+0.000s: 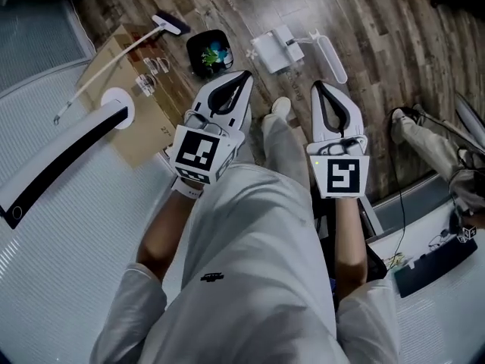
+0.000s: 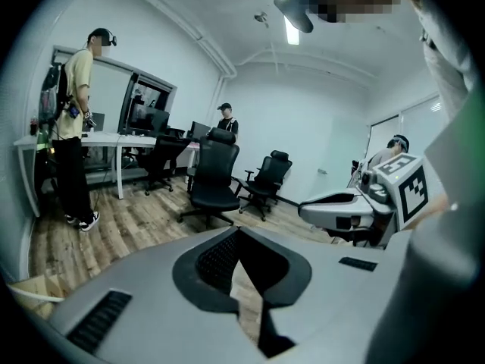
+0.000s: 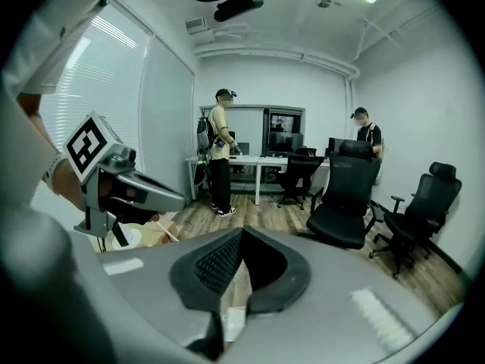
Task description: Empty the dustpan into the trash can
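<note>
On the wooden floor (image 1: 379, 44) ahead of the person's feet, farthest left, a sheet of cardboard (image 1: 114, 89) lies with a long-handled brush (image 1: 121, 51) slanting across it. Next comes the black trash can (image 1: 198, 55), standing upright with some colourful scraps inside. The left tool (image 1: 246, 76) is held up over the floor, its jaws pressed together with nothing between them. Just right of the can, near it but not touching, the white dustpan (image 1: 274, 51) lies flat on the floor, held by neither tool. The right tool (image 1: 317, 86) is likewise closed and empty. With scraps already in the can, the pan looking bare and both tools lifted away, the emptying seems done; otherwise, picking the pan up and tipping it over the can is all left to do. The pan's body sits slightly skewed, and a long white handle (image 1: 332, 58) lies at its right, running from far to near with a slight slant. Which edge is the pan's mouth cannot be told.
</note>
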